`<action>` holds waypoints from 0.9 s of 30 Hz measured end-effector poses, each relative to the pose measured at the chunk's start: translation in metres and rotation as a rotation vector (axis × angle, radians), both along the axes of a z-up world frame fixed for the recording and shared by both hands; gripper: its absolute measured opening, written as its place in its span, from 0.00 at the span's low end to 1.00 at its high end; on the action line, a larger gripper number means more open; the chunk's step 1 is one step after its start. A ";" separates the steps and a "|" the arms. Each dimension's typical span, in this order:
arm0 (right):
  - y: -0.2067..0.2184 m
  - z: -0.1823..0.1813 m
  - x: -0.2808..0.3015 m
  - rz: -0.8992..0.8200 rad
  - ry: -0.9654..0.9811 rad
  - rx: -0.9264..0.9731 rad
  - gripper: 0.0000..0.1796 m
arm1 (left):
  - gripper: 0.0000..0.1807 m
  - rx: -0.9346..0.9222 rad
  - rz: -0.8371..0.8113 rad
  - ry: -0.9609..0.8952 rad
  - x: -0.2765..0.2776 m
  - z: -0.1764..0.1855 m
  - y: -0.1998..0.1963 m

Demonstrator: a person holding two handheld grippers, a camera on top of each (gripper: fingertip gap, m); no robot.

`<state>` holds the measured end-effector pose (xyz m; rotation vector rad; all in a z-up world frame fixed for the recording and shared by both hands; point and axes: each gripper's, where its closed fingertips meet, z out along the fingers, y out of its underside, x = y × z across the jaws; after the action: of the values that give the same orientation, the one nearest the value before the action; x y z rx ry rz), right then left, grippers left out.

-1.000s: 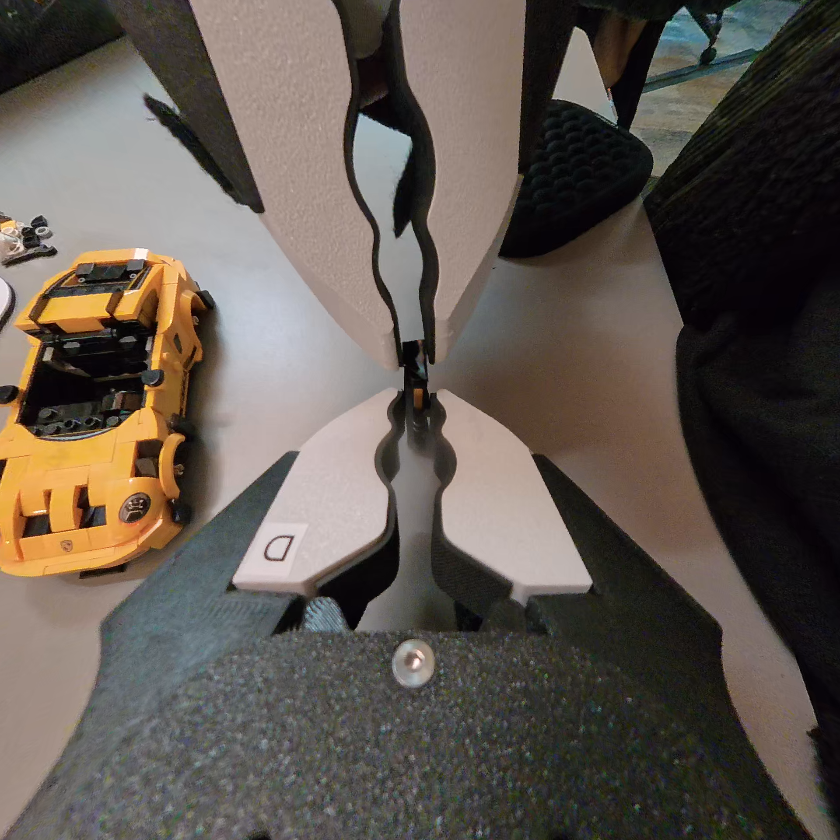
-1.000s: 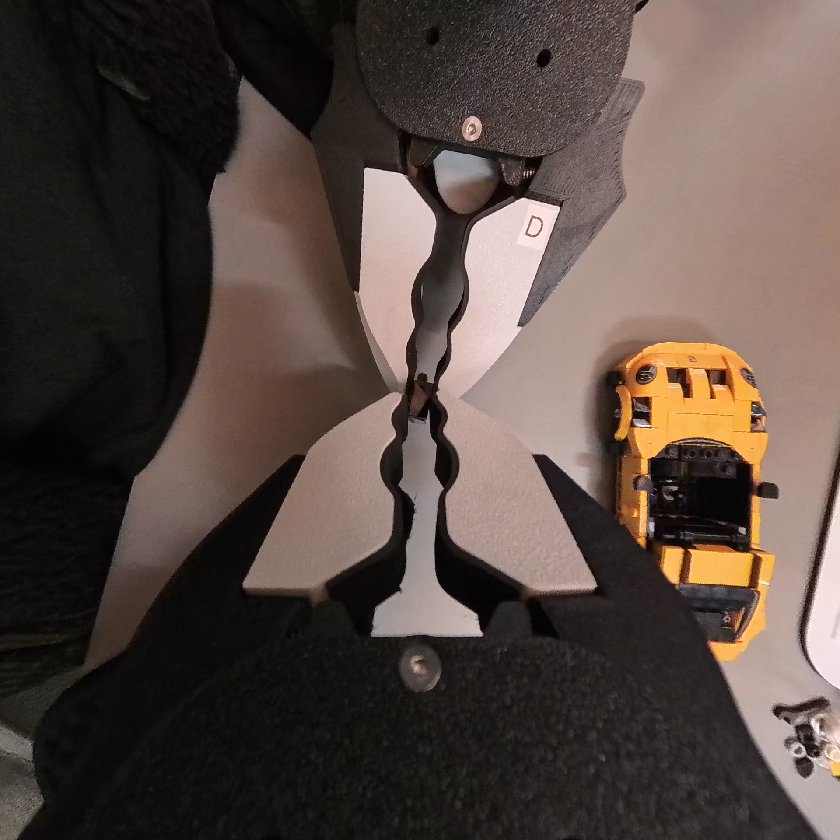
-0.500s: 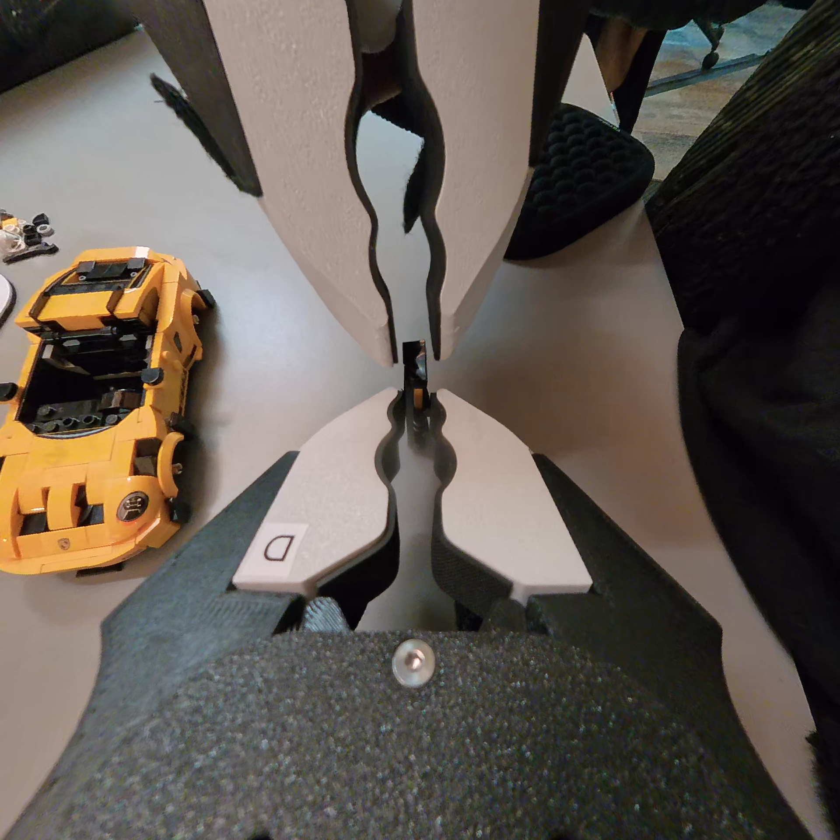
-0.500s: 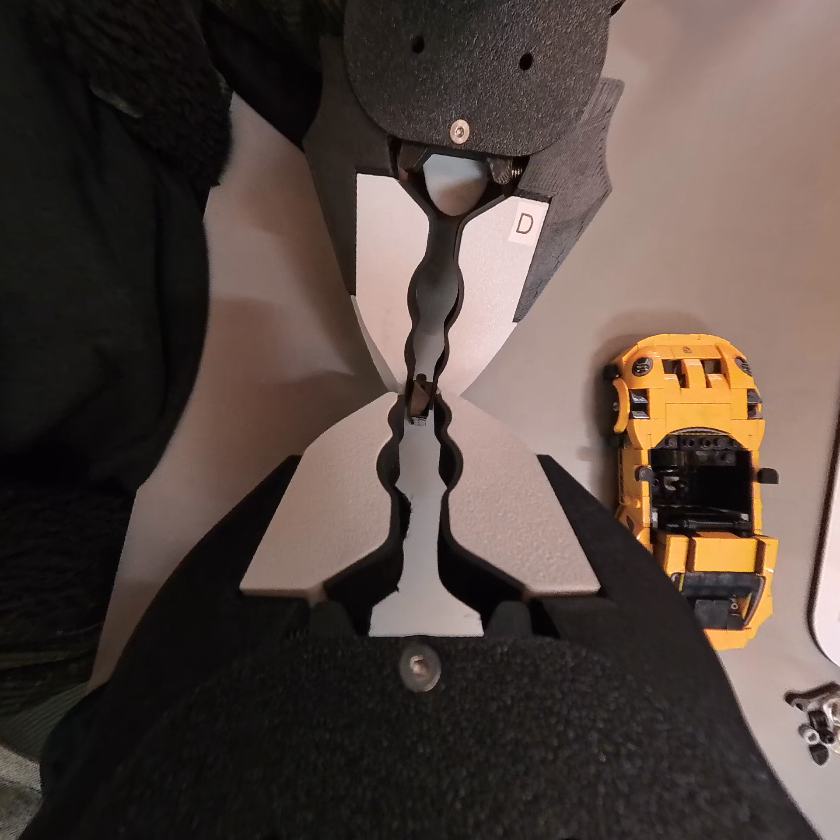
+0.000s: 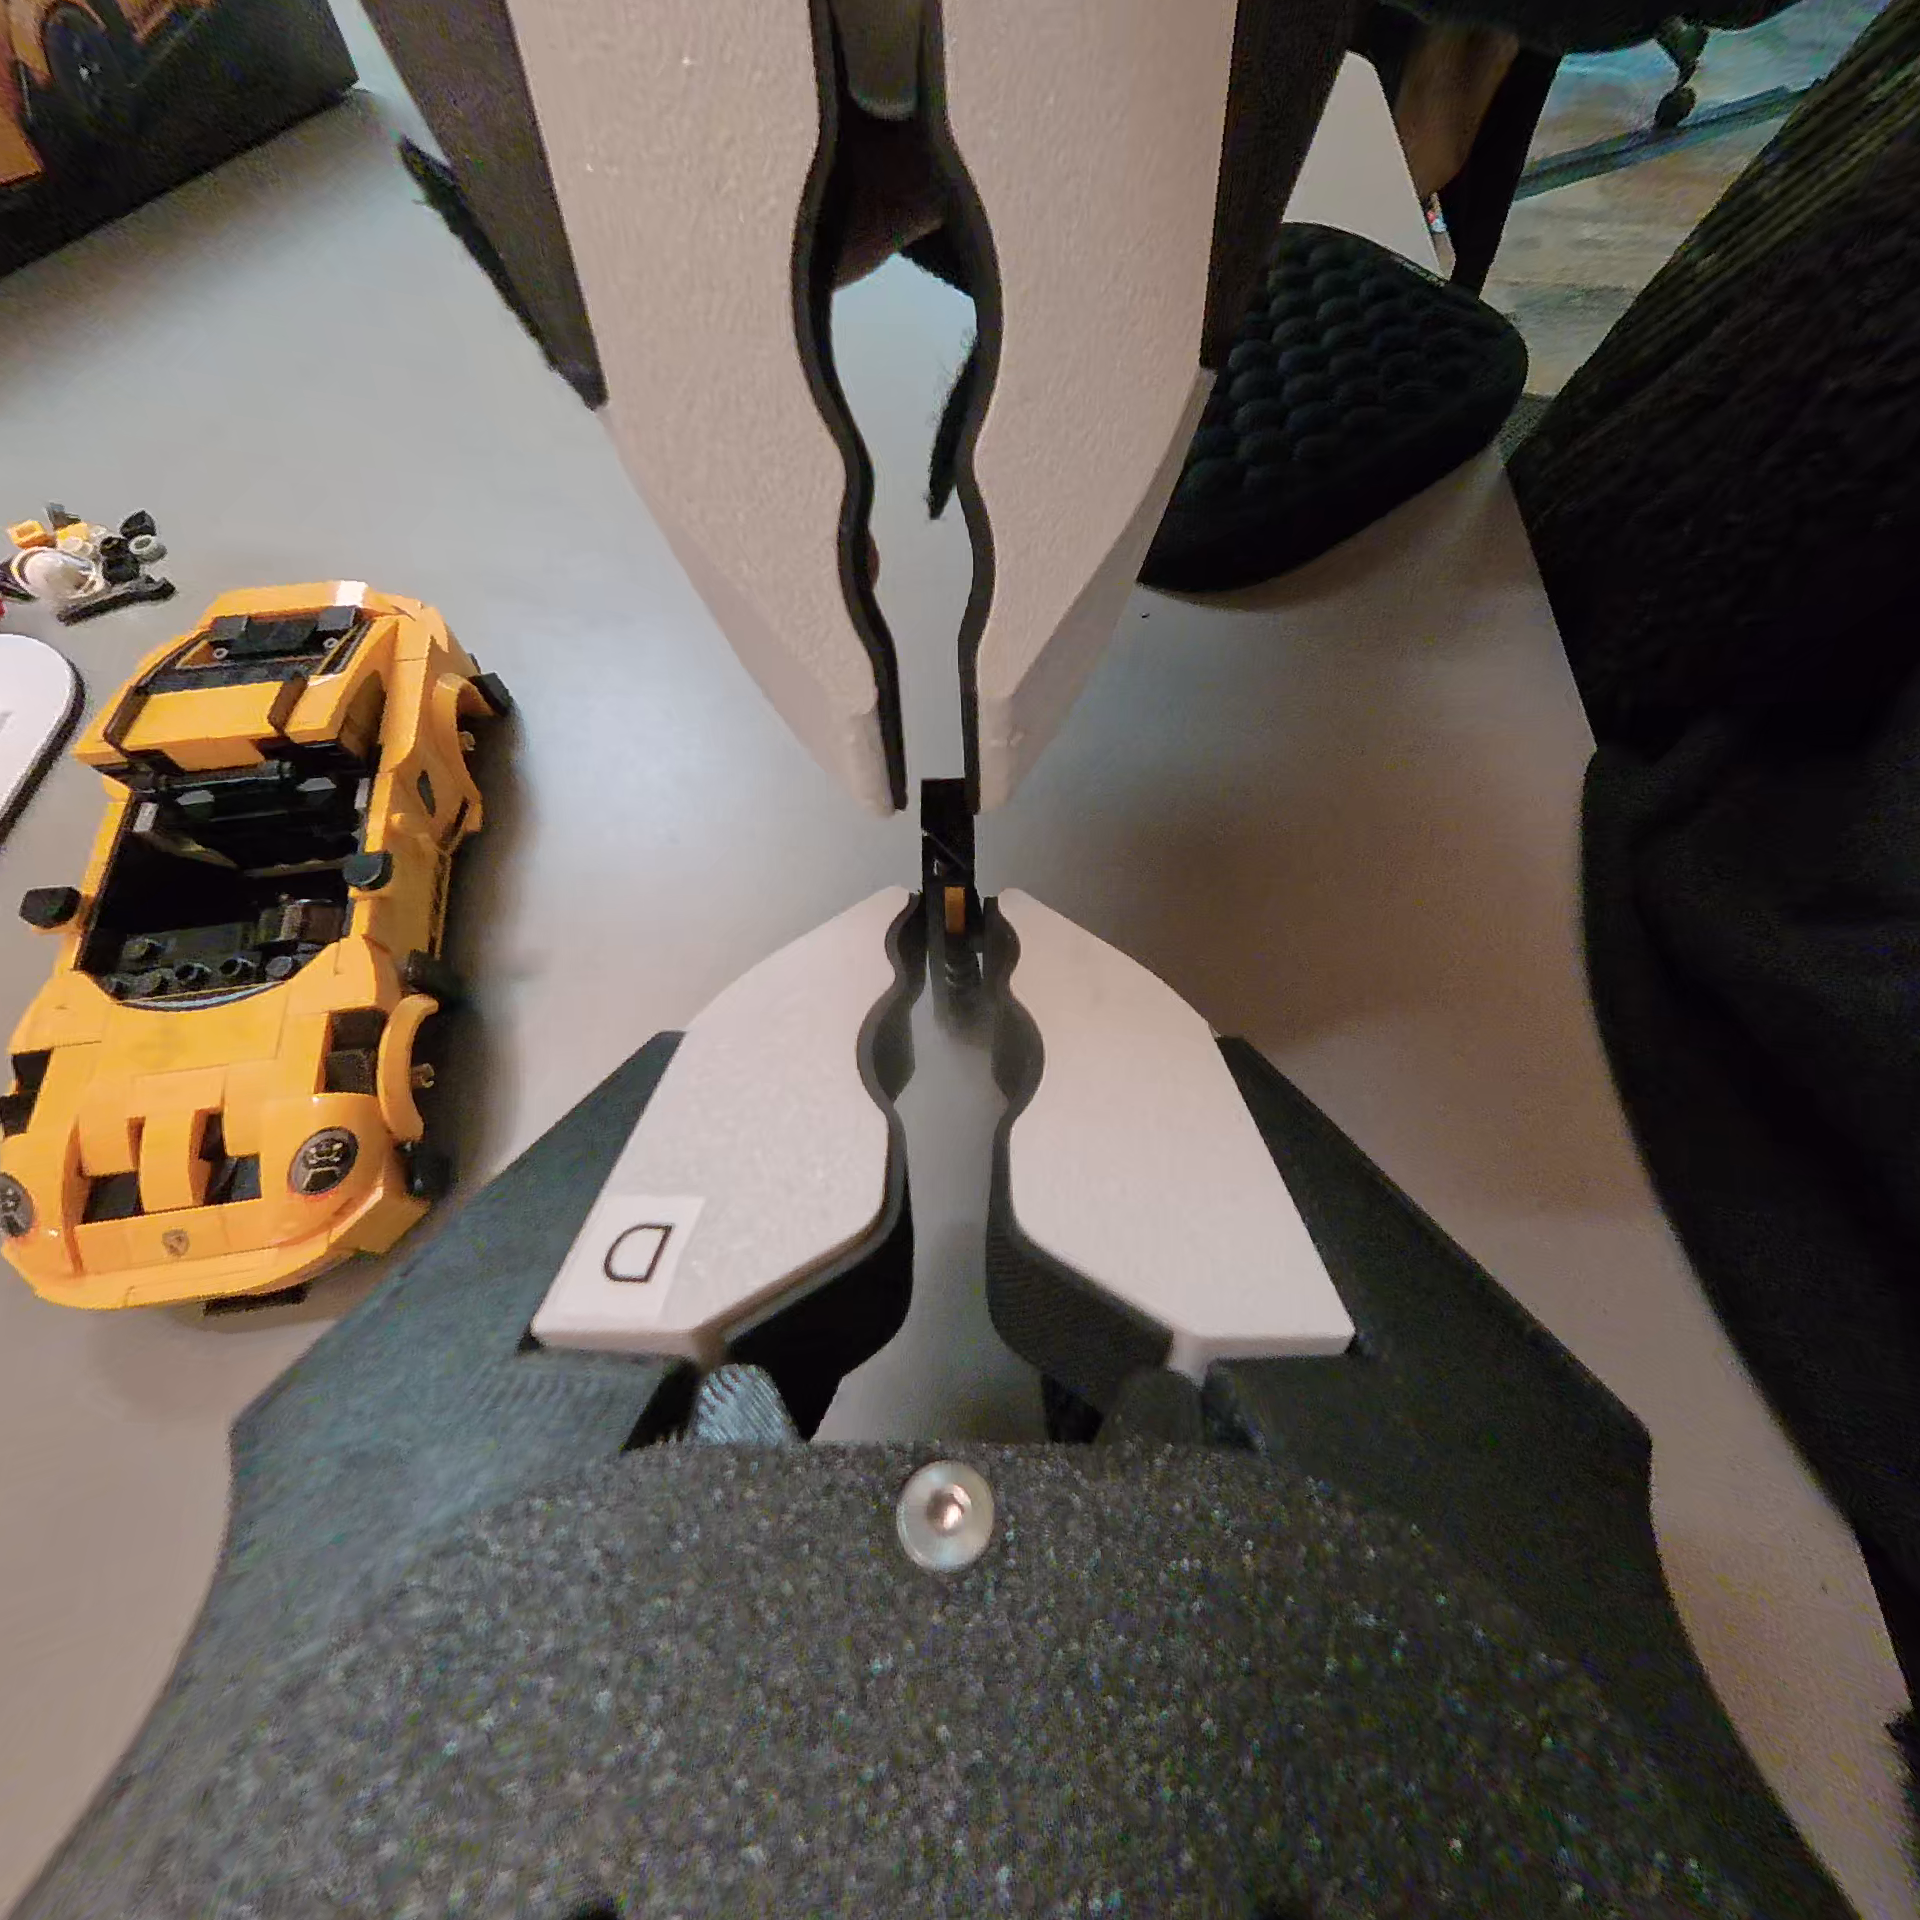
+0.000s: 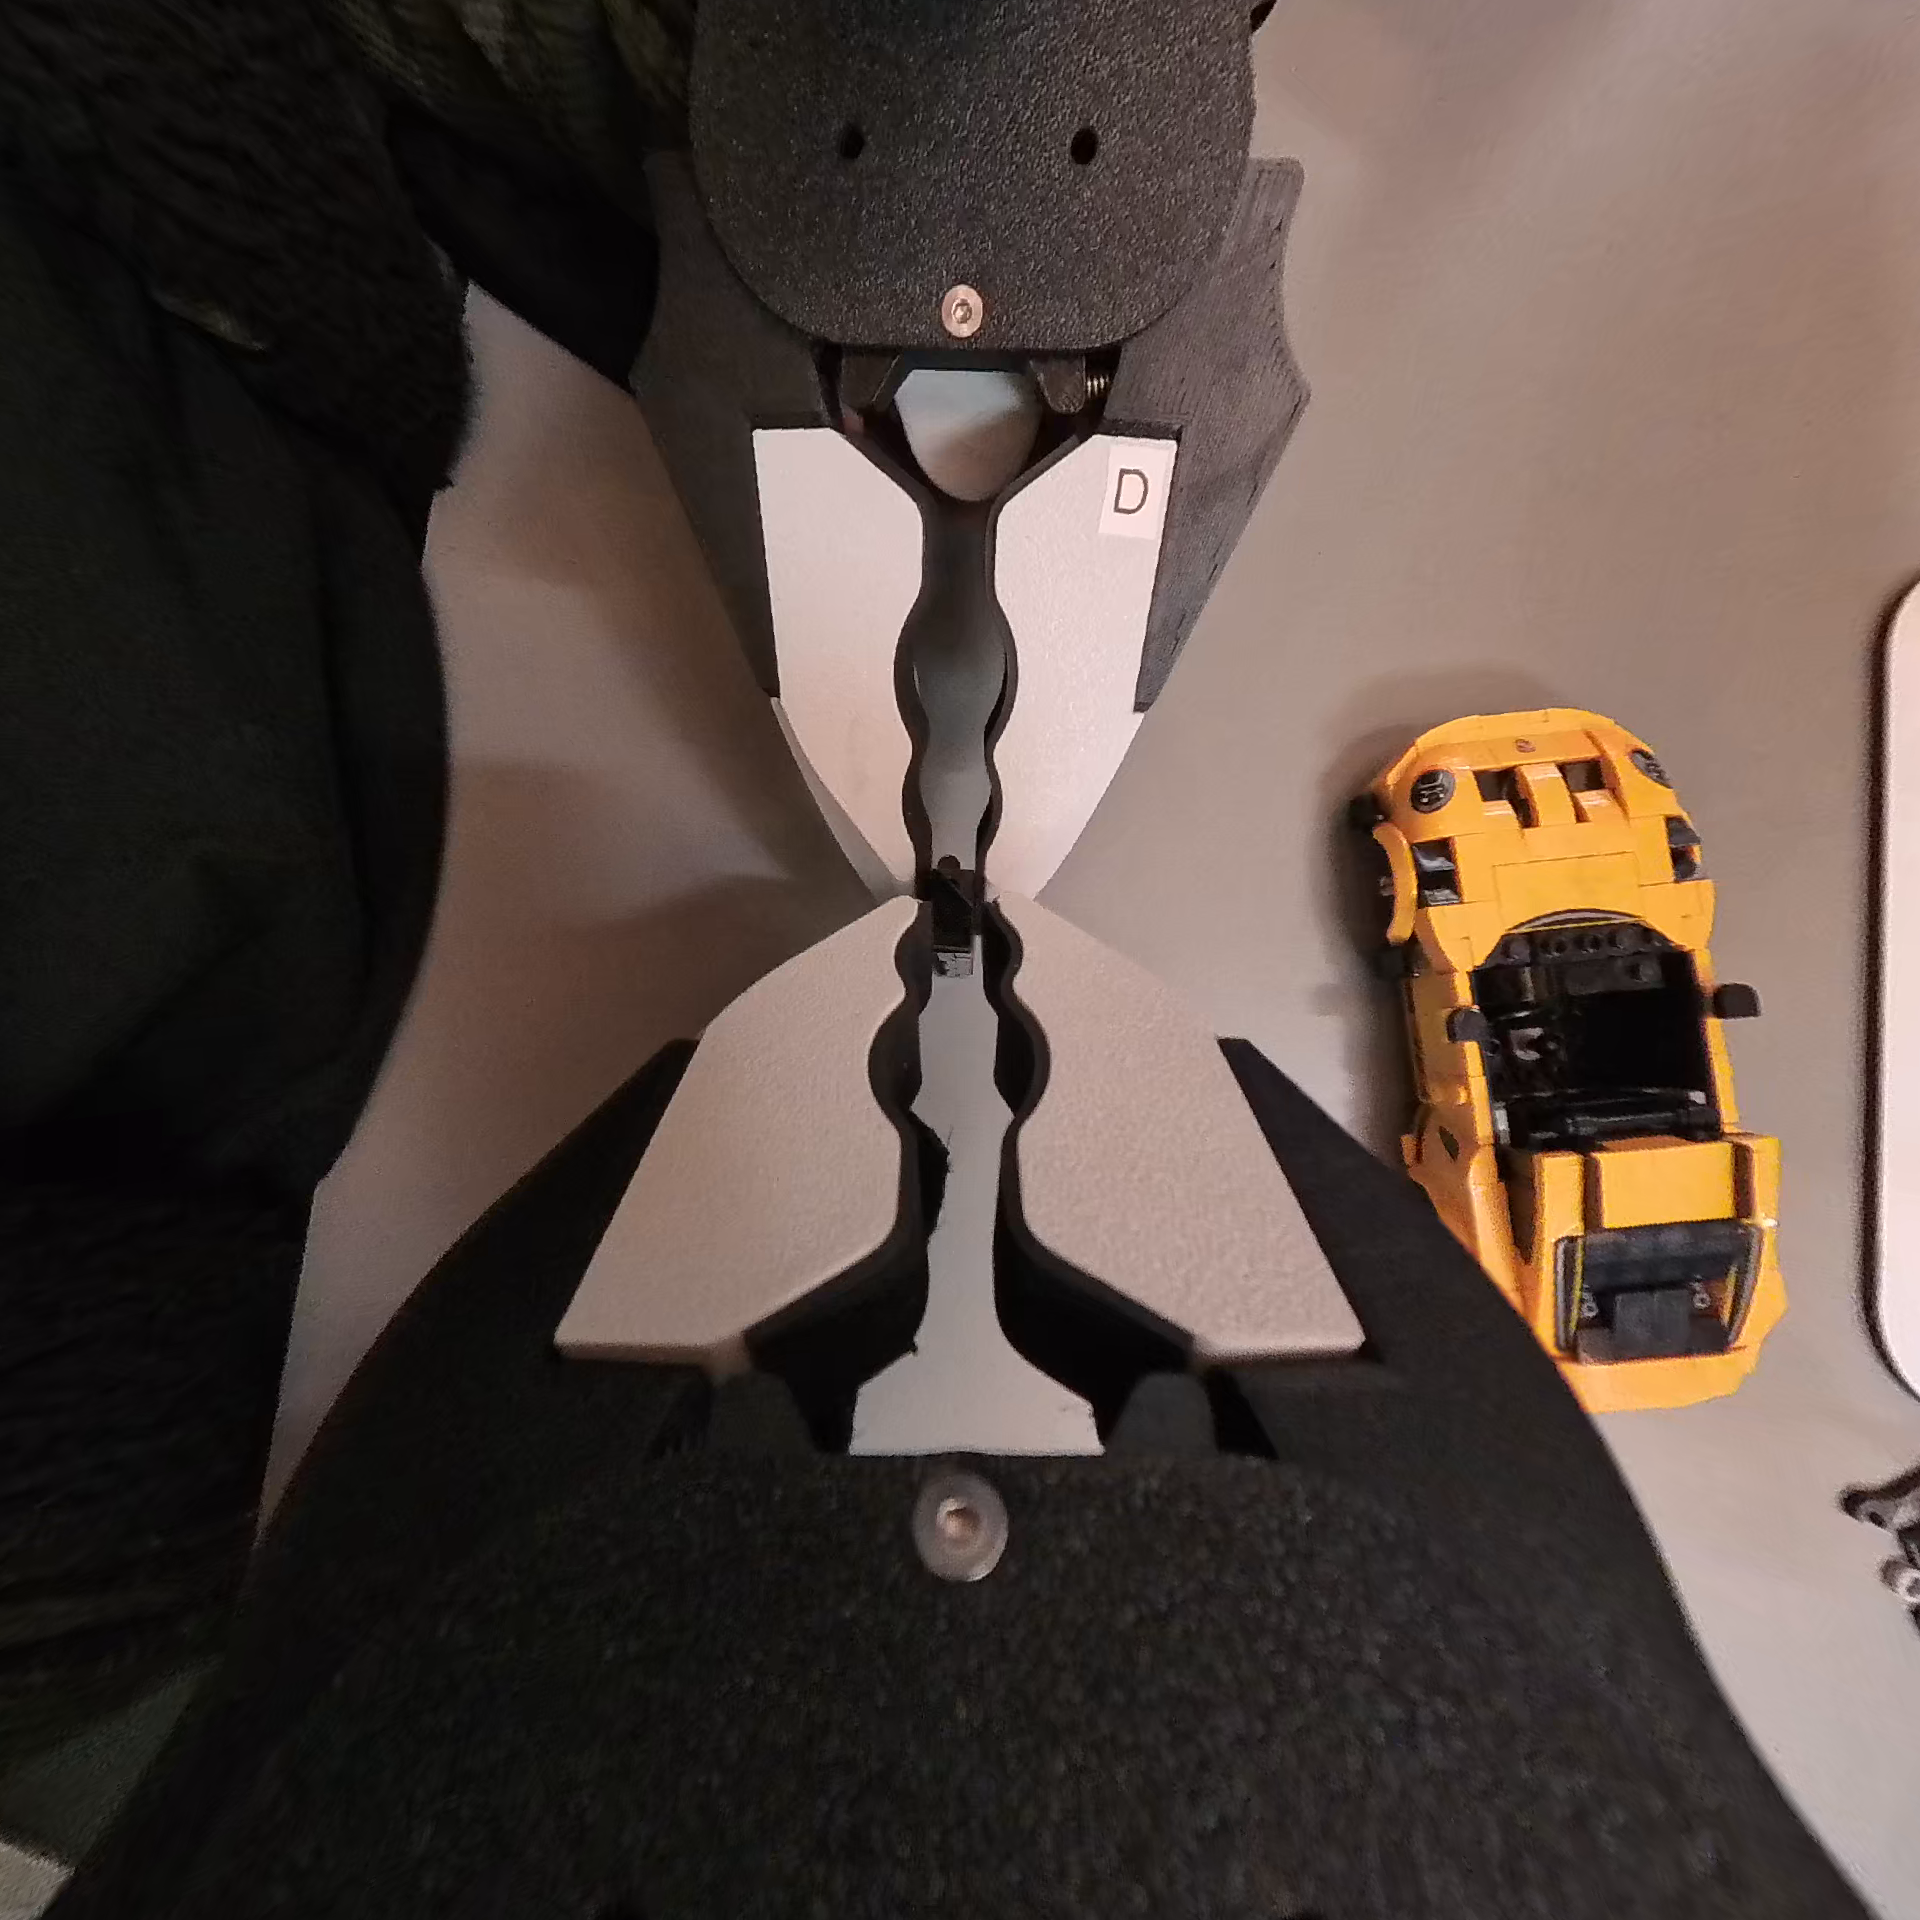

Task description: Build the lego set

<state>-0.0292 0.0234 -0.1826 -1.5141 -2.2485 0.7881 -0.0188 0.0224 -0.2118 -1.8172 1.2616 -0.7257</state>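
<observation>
Two grippers meet tip to tip above a table (image 5: 675,727), with a small lego piece (image 5: 948,847) between the left gripper (image 5: 948,914) and the right gripper (image 5: 935,795) facing it. In the left wrist view the lego car (image 5: 234,935) lies on the table to the left of the left gripper, with loose parts (image 5: 83,561) behind it. In the right wrist view the car (image 6: 1569,1049) lies right of the right gripper (image 6: 951,920), and the left gripper (image 6: 948,868) stands just ahead.
</observation>
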 end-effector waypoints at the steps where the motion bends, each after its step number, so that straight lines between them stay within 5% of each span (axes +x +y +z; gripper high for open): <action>1: 0.000 -0.001 0.001 -0.004 -0.002 0.002 0.05 | 0.05 0.000 0.002 0.000 0.000 0.000 0.000; 27: -0.004 0.000 0.004 -0.041 -0.020 -0.187 0.05 | 0.05 0.003 -0.006 -0.006 0.001 0.000 -0.001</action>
<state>-0.0256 0.0198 -0.1831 -1.6516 -2.2025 0.9996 -0.0179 0.0214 -0.2118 -1.8081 1.2643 -0.7310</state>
